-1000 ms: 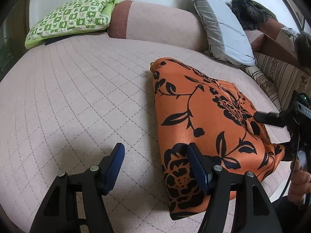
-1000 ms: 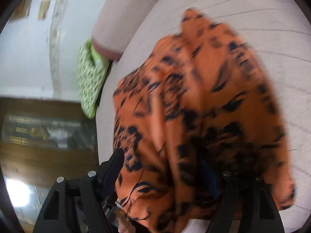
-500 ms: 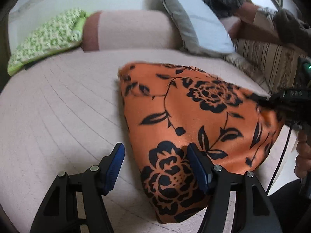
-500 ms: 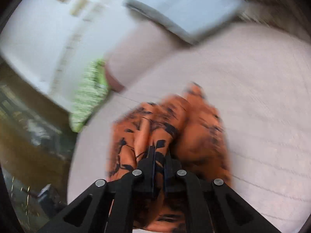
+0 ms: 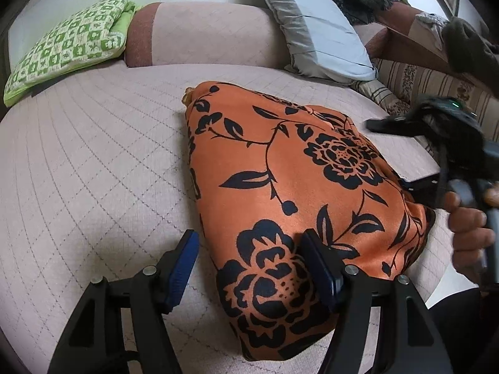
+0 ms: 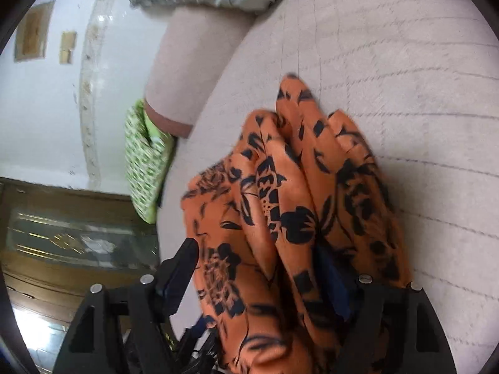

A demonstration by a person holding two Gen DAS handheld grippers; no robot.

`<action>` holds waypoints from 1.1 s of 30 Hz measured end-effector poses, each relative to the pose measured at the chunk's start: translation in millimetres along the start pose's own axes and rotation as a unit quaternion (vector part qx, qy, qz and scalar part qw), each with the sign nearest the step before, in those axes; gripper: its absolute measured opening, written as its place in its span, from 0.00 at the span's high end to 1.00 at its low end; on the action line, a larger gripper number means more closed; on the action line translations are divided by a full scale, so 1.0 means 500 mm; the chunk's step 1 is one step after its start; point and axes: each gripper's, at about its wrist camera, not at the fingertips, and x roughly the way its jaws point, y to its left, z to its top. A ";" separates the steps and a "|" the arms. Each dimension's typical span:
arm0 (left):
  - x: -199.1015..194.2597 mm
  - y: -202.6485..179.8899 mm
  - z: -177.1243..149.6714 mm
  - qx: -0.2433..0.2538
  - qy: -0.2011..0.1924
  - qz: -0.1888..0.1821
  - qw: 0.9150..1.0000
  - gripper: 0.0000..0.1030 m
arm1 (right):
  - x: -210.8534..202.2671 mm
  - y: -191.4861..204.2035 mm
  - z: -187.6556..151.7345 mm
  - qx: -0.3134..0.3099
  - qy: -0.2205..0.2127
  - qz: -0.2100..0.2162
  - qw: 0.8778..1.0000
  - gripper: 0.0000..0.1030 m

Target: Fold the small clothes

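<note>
An orange garment with black flowers (image 5: 280, 187) lies folded on the pink quilted bed. My left gripper (image 5: 249, 265) is open at its near left edge; the right finger (image 5: 321, 268) rests on the cloth, the left finger (image 5: 182, 265) is over the bedcover. In the right wrist view the bunched garment (image 6: 296, 212) lies between and over my right gripper's (image 6: 259, 274) spread fingers, hiding most of the right one. That gripper is open. It shows in the left wrist view at the garment's right edge (image 5: 436, 184), held by a hand.
A green patterned pillow (image 5: 68, 43), a pink bolster (image 5: 202, 34) and a grey pillow (image 5: 318, 34) lie along the bed's far side. Striped bedding (image 5: 430, 84) is at the right. A wooden cabinet (image 6: 62, 233) stands beyond the bed's edge.
My right gripper was shut on the garment half a second ago and has opened. My left gripper has moved closer over the garment's near edge, still open.
</note>
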 end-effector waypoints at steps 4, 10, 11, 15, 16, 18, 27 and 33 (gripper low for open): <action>0.000 -0.005 0.000 0.007 -0.002 0.003 1.000 0.33 | 0.074 0.052 0.007 -0.081 0.023 -0.050 0.995 0.73; -0.012 -0.021 0.006 0.023 -0.015 0.001 1.000 0.33 | 0.016 0.155 -0.036 -0.200 -0.053 -0.069 0.976 0.83; -0.014 -0.028 0.007 0.027 -0.018 -0.003 0.999 0.33 | -0.006 0.172 -0.042 -0.220 -0.075 -0.067 0.970 0.86; -0.003 -0.049 0.008 0.046 -0.016 0.006 0.999 0.32 | -0.043 0.169 -0.037 -0.238 -0.127 -0.124 0.955 0.94; 0.000 -0.052 0.010 0.047 -0.016 0.004 0.999 0.30 | -0.044 0.145 -0.024 -0.219 -0.118 -0.132 0.959 0.94; 0.007 -0.058 0.012 0.053 -0.015 0.006 0.998 0.27 | -0.033 0.108 -0.007 -0.192 -0.082 -0.137 0.968 0.94; 0.012 -0.062 0.007 0.065 -0.013 0.014 0.998 0.26 | -0.052 0.072 0.033 -0.094 -0.079 -0.108 0.987 0.89; 0.006 -0.066 0.001 0.071 -0.018 0.011 0.997 0.26 | -0.077 0.164 0.005 -0.183 -0.167 -0.136 0.959 0.89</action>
